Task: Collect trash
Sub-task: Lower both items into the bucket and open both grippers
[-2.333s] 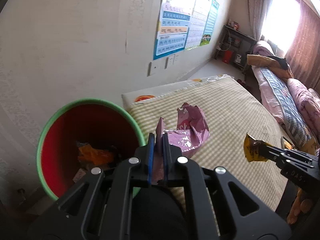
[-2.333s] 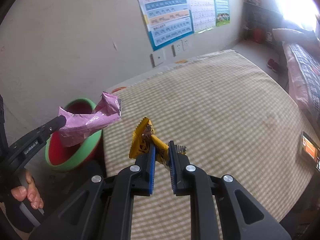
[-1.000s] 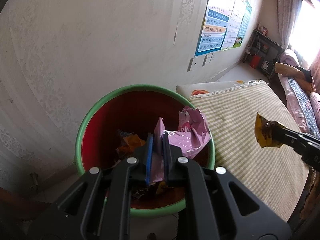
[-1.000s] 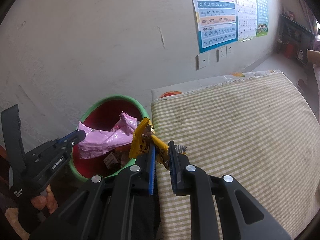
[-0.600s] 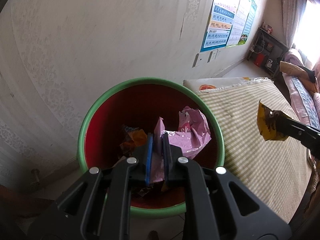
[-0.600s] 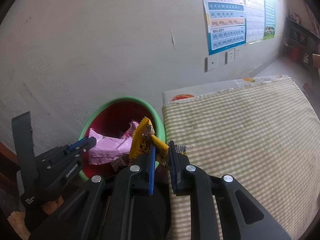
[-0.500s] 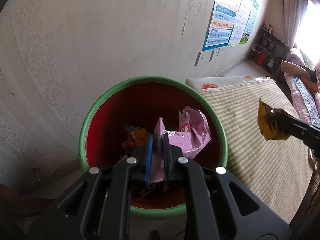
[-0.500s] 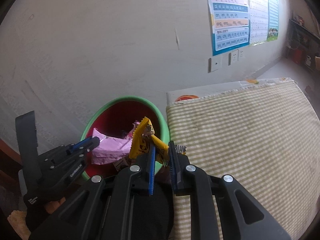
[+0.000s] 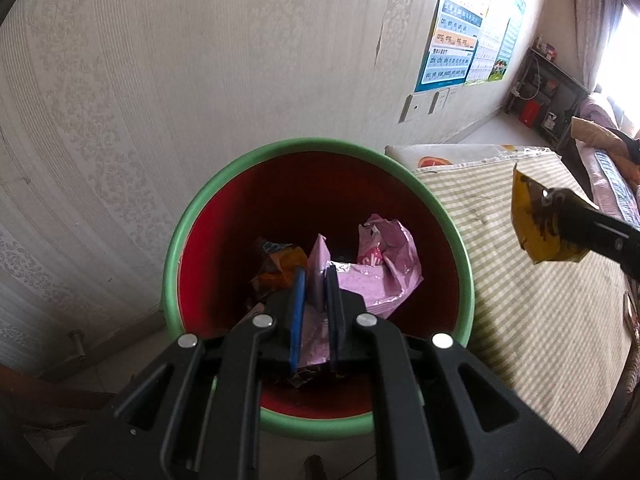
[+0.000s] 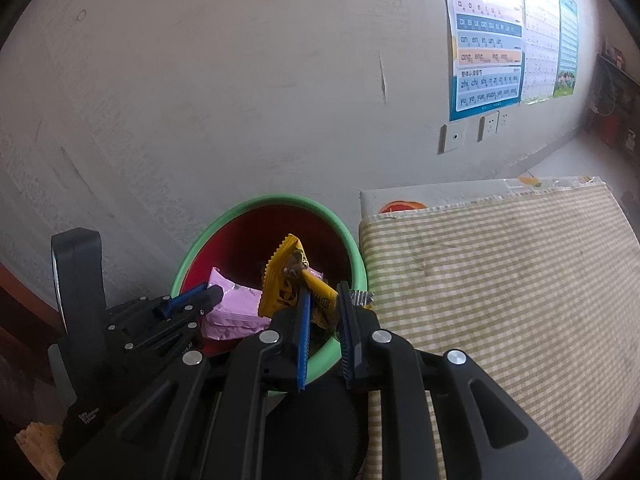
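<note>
Above the red bin (image 9: 224, 240) with the green rim, the left gripper (image 9: 314, 280) is clamped on a pink wrapper (image 9: 384, 272). Right gripper (image 10: 322, 300), over the bin's edge beside the checked mattress (image 10: 500, 280), is clamped on a yellow wrapper (image 10: 280, 280).

On the wall poster (image 10: 488, 46) at two o'clock from my right gripper (image 10: 324, 320) I read pinyin rows: "a o e i u ü", "ai ei ui ao ou iu", "an en in un ün", "ang eng ing ong", "zhi chi shi ri zi ci si", "yu ye yue yuan yin yun ying". My left gripper (image 10: 200, 300), at nine o'clock, carries small white lettering too tiny to read.
</note>
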Motion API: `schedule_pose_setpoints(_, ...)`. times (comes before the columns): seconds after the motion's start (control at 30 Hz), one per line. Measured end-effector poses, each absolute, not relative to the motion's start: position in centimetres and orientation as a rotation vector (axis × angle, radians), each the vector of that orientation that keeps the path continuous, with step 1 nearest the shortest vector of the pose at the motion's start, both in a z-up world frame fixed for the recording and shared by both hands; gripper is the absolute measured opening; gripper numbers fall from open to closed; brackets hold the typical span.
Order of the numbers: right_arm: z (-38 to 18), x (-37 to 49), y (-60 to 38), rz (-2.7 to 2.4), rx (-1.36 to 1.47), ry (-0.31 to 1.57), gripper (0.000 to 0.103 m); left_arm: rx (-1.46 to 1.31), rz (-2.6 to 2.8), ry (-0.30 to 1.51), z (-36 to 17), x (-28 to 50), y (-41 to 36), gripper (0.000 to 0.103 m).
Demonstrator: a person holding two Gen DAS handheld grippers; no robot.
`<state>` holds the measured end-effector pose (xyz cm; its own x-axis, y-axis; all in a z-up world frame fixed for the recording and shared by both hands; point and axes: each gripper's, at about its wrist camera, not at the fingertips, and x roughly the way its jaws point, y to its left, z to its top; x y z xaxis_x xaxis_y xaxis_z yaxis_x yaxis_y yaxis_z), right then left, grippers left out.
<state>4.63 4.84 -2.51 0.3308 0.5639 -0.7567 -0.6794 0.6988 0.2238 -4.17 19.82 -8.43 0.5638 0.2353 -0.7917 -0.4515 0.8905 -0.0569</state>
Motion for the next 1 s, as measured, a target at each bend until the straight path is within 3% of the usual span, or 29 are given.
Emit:
schedule_pose_setpoints(0.73, -2.8, 4.9, 6.5, 0.85, -0.14, 0.947, 0.015, -0.268, 0.425, 0.904, -9.1, -3.9, 20.4, 0.008)
schedule_pose_setpoints(0.83, -2.8, 4.8, 6.8, 0.854, -0.142, 0.947, 0.015, -0.268, 0.437, 0.904, -9.0, -3.9, 20.4, 0.018)
schedule_pose_setpoints(0.87, -2.9, 4.7, 6.9, 0.855, -0.14, 0.945, 0.023, -0.269, 0.45, 0.901, -8.9, -4.0, 20.5, 0.028)
schedule_pose_setpoints(0.9, -2.9, 4.7, 6.9, 0.857, -0.138, 0.944, 0.034, -0.27, 0.46, 0.896, -8.9, -4.0, 20.5, 0.046)
schedule_pose_setpoints(1.0, -2.8, 4.8, 6.6, 0.859, -0.128, 0.936, 0.047, -0.272, 0.485, 0.882, -8.5, -4.4, 20.7, 0.053)
